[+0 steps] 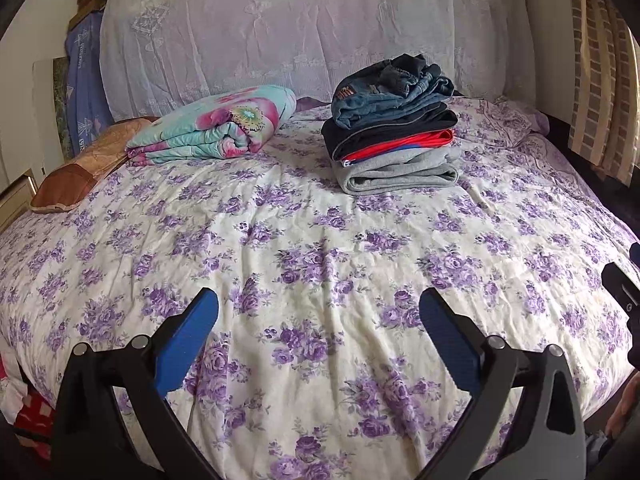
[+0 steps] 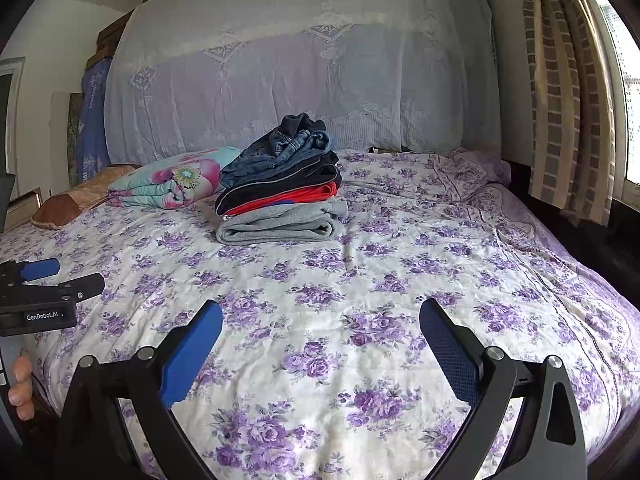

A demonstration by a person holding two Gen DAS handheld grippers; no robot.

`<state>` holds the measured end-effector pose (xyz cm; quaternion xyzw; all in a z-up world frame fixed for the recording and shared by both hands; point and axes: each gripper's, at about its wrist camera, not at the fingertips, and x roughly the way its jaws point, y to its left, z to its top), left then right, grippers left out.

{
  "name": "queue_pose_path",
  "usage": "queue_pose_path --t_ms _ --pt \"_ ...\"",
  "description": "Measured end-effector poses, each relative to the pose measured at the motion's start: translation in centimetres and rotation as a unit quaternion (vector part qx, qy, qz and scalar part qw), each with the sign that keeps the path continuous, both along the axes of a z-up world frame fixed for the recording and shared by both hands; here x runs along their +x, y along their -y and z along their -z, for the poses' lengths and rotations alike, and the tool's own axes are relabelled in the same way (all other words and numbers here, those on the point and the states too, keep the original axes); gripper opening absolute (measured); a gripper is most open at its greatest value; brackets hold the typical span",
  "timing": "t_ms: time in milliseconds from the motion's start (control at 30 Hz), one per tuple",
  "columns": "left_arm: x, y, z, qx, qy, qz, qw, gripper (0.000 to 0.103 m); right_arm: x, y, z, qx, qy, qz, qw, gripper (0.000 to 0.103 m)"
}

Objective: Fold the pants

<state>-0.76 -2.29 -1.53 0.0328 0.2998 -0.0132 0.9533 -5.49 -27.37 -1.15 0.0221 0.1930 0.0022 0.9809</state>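
Note:
A stack of folded pants (image 1: 394, 132) sits far back on the bed: grey at the bottom, then red, black, and rumpled blue jeans on top. It also shows in the right wrist view (image 2: 280, 188). My left gripper (image 1: 319, 312) is open and empty, hovering over the near part of the purple-flowered bedspread (image 1: 304, 248). My right gripper (image 2: 321, 322) is open and empty too, over the same bedspread (image 2: 400, 264). The left gripper shows at the left edge of the right wrist view (image 2: 44, 280). Both are well short of the stack.
A folded floral blanket (image 1: 216, 128) and a brown pillow (image 1: 80, 168) lie at the back left. A lace-covered headboard (image 1: 304, 32) stands behind. A checked curtain (image 2: 568, 100) hangs at the right. Red fabric (image 1: 28, 412) shows below the bed's left edge.

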Motion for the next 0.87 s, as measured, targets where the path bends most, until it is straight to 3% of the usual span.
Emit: queue_pose_path --t_ms 500,867 --pt "-0.42 -0.18 -0.54 0.002 0.017 0.003 0.9999 0.098 -0.07 0.01 0.08 -0.005 -0.001 -0.002 1.0 0.099" --pt "0.17 -0.58 0.05 -0.007 -0.009 0.002 0.9999 0.098 -0.02 0.0 0.24 -0.007 -0.003 -0.006 1.0 0.099"
